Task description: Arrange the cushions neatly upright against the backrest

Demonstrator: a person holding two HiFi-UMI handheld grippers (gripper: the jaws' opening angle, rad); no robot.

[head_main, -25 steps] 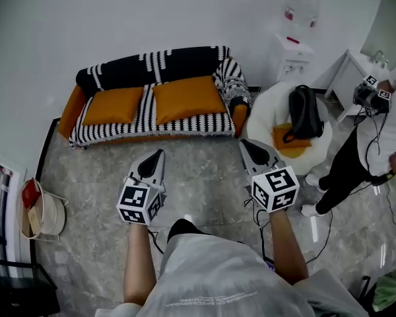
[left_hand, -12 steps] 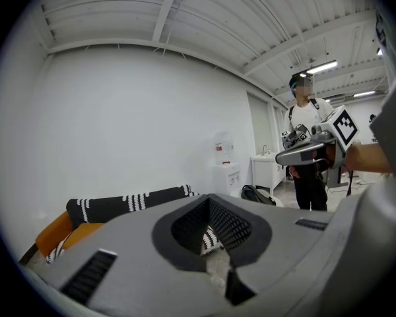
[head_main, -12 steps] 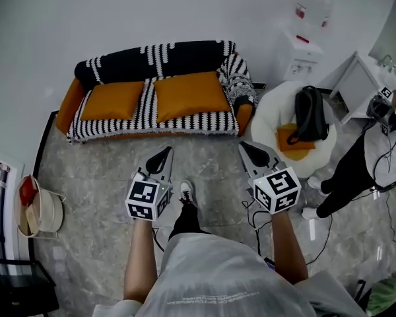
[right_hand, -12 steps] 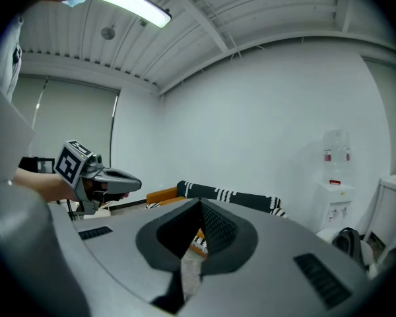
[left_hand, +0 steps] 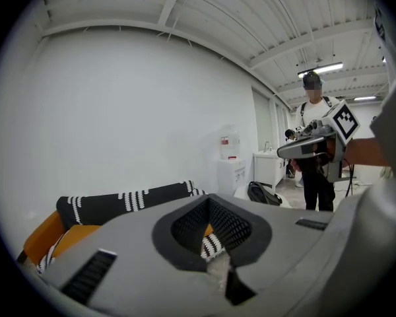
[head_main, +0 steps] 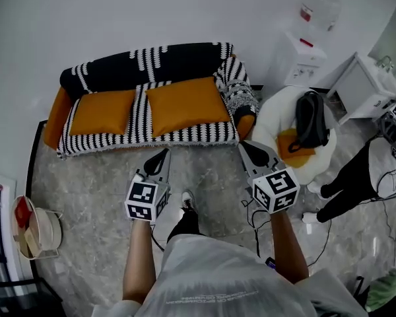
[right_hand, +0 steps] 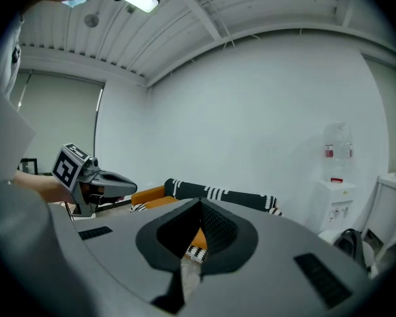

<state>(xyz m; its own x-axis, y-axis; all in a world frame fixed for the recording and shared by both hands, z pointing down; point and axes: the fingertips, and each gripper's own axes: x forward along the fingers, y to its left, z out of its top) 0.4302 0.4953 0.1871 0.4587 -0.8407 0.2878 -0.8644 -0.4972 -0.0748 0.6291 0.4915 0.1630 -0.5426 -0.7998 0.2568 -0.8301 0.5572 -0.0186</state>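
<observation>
On the sofa [head_main: 152,61] lie the left cushion [head_main: 102,111] and right cushion [head_main: 187,105]; a beanbag [head_main: 270,114] stands rightward.

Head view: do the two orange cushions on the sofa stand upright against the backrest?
No: the left cushion and the right cushion both lie flat on the seat of the sofa.

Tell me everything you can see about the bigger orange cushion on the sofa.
The bigger orange cushion is a plain, soft-looking fabric rectangle. It lies flat on the right half of the black-and-white striped sofa seat, not upright. Its rear edge meets the backrest; a strip of seat separates it from the smaller cushion.
</observation>
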